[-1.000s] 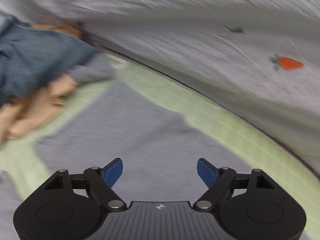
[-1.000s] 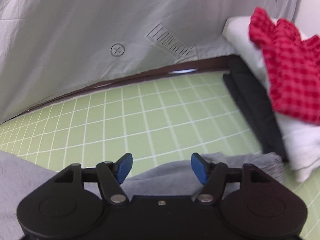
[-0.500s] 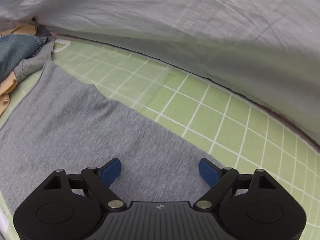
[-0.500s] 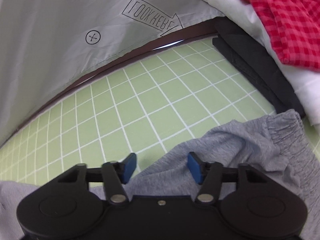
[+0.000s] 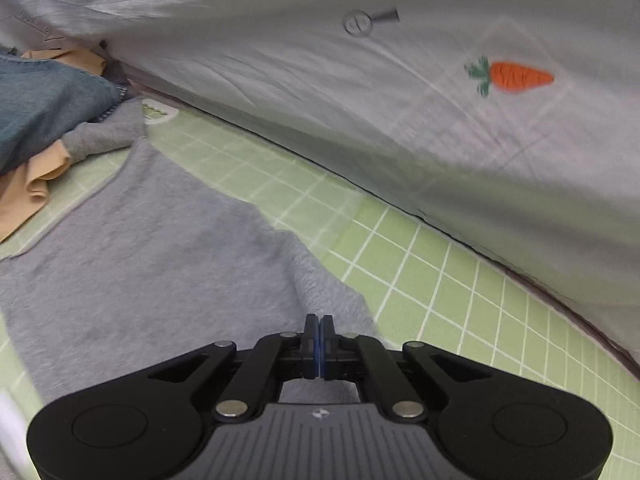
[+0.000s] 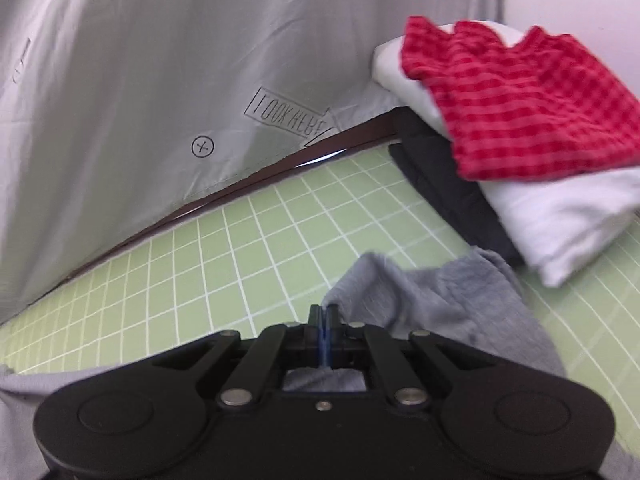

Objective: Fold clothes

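Both our jaws had just snapped shut: left gripper [image 5: 319, 330] and right gripper [image 6: 327, 320] pinched the grey garment [image 5: 152, 264], ready to lift for a fold.

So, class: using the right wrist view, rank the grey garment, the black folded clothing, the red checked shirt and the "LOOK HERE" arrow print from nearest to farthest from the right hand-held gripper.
1. Grey garment: pinched in the right hand-held gripper.
2. Black folded clothing: ahead, right, on the mat.
3. Red checked shirt: right, atop the white stack.
4. "LOOK HERE" arrow print: on the backdrop sheet, ahead; too close to call against the shirt.
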A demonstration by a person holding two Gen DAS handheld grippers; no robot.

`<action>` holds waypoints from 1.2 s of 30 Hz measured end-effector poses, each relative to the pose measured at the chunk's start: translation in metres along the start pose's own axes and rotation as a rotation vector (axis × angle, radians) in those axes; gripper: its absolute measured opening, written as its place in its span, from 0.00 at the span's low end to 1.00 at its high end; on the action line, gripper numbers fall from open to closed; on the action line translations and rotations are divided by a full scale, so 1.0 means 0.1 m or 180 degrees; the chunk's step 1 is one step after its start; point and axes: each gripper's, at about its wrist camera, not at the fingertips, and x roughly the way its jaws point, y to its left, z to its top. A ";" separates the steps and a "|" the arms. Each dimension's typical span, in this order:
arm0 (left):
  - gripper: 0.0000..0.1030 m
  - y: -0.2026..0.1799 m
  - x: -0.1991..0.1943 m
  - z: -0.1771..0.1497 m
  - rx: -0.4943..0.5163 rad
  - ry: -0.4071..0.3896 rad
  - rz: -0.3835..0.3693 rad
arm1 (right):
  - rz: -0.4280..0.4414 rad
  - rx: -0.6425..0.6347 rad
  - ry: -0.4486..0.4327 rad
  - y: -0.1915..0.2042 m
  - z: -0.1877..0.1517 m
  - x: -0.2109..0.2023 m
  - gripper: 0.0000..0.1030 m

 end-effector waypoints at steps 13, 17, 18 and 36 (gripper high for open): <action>0.00 0.28 0.03 -0.08 -0.0312 0.0166 -0.0226 | 0.0057 0.0123 0.0154 -0.13 -0.17 0.00 0.01; 0.00 0.05 0.03 0.35 -0.0231 -0.0244 -0.0426 | 0.0257 -0.0225 -0.0194 0.05 0.35 0.23 0.01; 0.04 -0.02 0.02 0.46 -0.0206 -0.0362 -0.0471 | 0.0283 -0.0310 -0.0373 0.07 0.49 0.28 0.01; 0.80 1.53 -0.01 -0.08 -0.0531 0.0073 0.1127 | 0.0062 -0.0755 0.0296 0.04 -0.37 0.20 0.76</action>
